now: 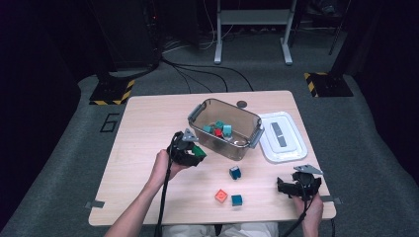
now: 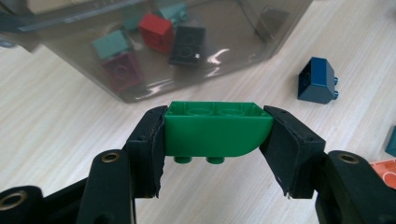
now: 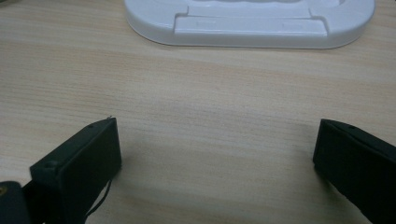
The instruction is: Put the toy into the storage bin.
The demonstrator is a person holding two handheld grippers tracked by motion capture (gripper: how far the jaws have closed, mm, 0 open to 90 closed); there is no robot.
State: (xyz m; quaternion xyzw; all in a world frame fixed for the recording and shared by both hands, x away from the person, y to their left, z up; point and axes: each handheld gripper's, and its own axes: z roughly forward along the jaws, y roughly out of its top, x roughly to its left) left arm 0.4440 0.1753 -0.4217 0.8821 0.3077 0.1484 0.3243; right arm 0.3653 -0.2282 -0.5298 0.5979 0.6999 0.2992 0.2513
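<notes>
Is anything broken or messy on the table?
Nothing looks broken. Three bricks lie loose on the table outside the clear bin: a dark blue one, an orange one and a teal one. The white lid lies beside the bin, off it.

Green brick [image 2: 212, 133]: smooth, slightly glossy plastic. Bin [image 2: 224, 74]: smoky translucent plastic, shiny with glare spots. Worktop [image 3: 210, 93]: pale wood-grain, matt. Lid [image 3: 252, 23]: white plastic, satin sheen. Jaws' pads: matt black, rubbery, edges rough and frayed.
</notes>
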